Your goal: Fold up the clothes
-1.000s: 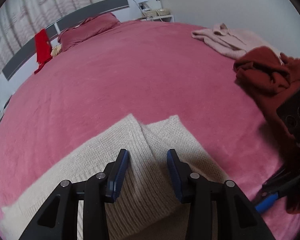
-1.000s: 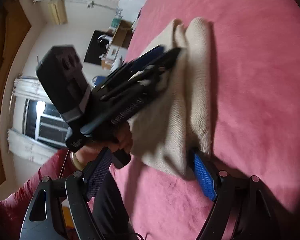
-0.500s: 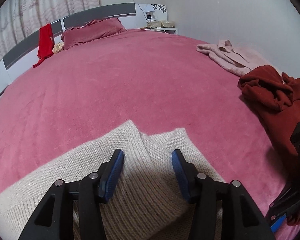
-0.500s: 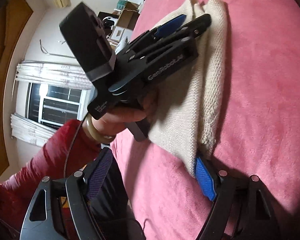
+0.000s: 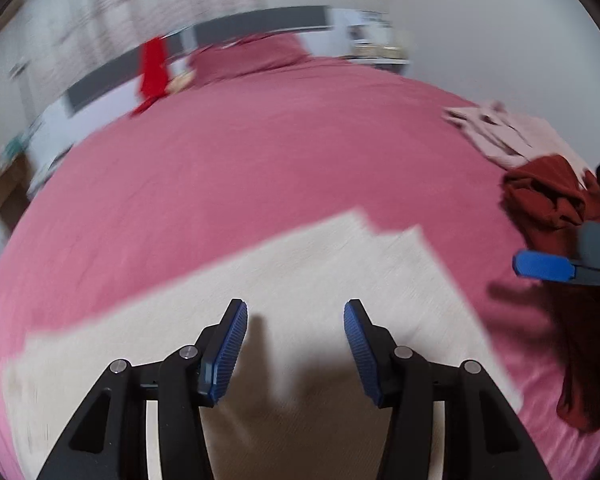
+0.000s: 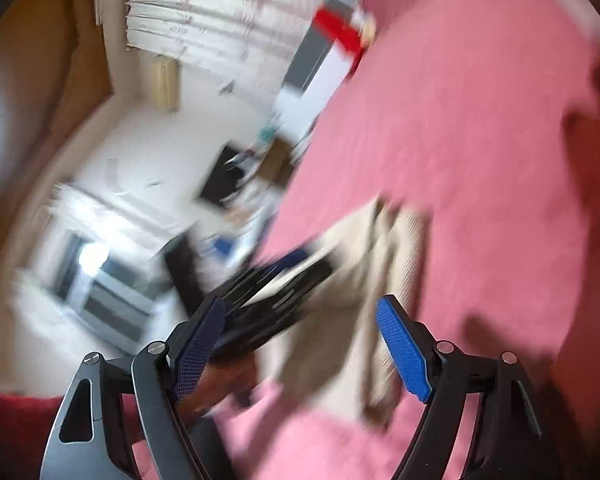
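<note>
A cream knitted sweater (image 5: 300,280) lies folded flat on the pink bed (image 5: 260,160). My left gripper (image 5: 295,312) hovers over its near part, open, with nothing between the blue pads. One of my right gripper's fingers (image 5: 540,266) shows at the right edge, beside the sweater. The right wrist view is blurred. There my right gripper (image 6: 302,308) is open and empty above the sweater (image 6: 380,280). The left gripper (image 6: 272,292) is in front of it, held by a hand (image 6: 224,380).
A dark red garment (image 5: 548,200) and a pale pink one (image 5: 500,132) lie crumpled at the bed's right side. A red cloth (image 5: 153,68) hangs on the grey headboard beside a pink pillow (image 5: 256,56). Furniture and a window (image 6: 112,304) stand beyond the bed's left edge.
Both grippers have pulled back and up from the sweater. The left jaws have widened and no longer straddle the fold, which lies flat. The right gripper has come off the sweater's edge.
</note>
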